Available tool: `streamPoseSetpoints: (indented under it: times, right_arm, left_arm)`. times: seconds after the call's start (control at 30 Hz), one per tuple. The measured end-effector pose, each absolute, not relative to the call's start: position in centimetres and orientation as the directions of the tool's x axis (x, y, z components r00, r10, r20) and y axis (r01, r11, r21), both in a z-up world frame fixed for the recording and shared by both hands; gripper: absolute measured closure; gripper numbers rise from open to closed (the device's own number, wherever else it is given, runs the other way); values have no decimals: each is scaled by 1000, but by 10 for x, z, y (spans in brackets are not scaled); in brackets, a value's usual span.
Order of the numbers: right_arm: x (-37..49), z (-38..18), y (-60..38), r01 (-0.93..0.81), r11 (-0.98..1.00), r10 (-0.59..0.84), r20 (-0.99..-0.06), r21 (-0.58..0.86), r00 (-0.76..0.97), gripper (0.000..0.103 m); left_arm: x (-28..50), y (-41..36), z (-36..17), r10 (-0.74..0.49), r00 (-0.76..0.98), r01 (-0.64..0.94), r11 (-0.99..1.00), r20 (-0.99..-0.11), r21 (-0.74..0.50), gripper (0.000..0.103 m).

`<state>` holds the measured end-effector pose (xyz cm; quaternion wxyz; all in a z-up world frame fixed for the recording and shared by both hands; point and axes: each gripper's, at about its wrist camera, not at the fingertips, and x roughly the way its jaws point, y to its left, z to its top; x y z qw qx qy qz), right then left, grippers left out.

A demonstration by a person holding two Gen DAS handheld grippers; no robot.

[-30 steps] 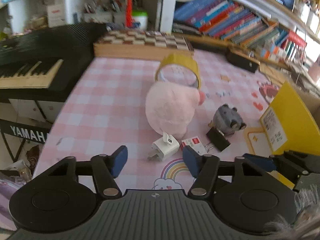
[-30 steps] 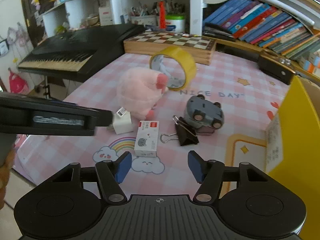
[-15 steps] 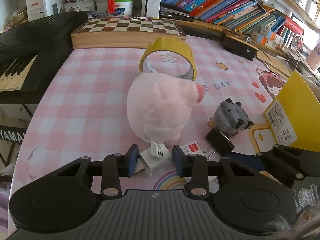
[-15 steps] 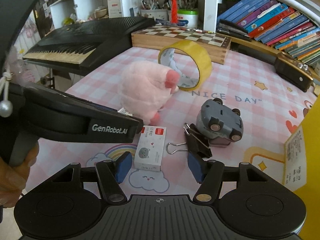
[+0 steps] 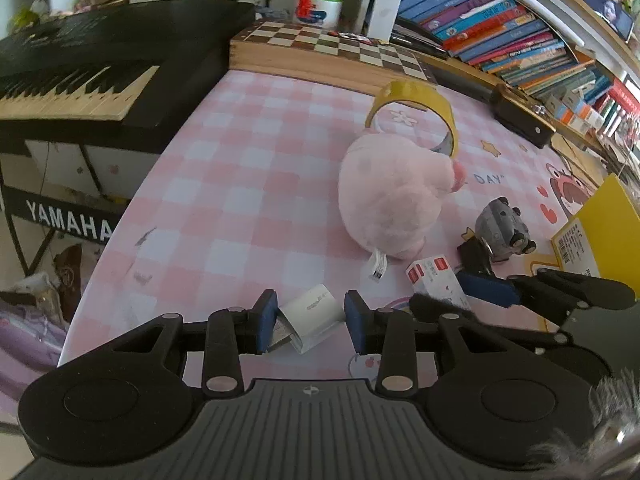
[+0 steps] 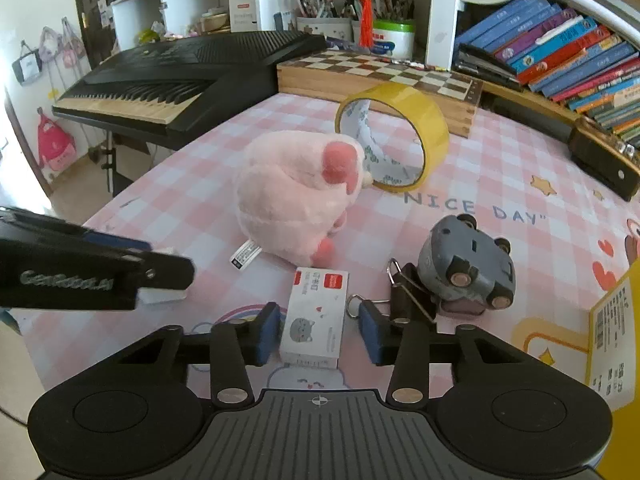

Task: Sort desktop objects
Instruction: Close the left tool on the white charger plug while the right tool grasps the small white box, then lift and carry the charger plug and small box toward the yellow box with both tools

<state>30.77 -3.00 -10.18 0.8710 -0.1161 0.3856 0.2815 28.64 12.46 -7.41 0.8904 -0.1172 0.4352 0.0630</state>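
Pink-checked cloth covers the bench (image 6: 500, 168), with a keyboard (image 6: 180, 76) and chessboard (image 6: 380, 72) behind. On it, the left tool (image 5: 310, 320) pinches a white charger (image 5: 314, 316) between its blue pads, low by the front edge. The right tool (image 6: 318, 328) is spread around a small box (image 6: 316, 316) (pads not touching it), near a plush (image 6: 296, 196), tape roll (image 6: 400, 136), clip (image 6: 404, 296) and toy car (image 6: 468, 268).
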Motion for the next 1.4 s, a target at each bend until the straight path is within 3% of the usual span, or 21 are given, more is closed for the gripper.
streamPoseSetpoints:
  times: [0.83,1.4]
  right_arm:
    - [253,-43,-66,-541,840,416,-685,38,598,74]
    - [169,-5,-84,-488,870,416,-623,63,662,74]
  left_arm:
    - [220,122,-24,-96,742,-153,939,-663,-307,69]
    - [144,111,4,-210,783,-9,937,-585,-348,69]
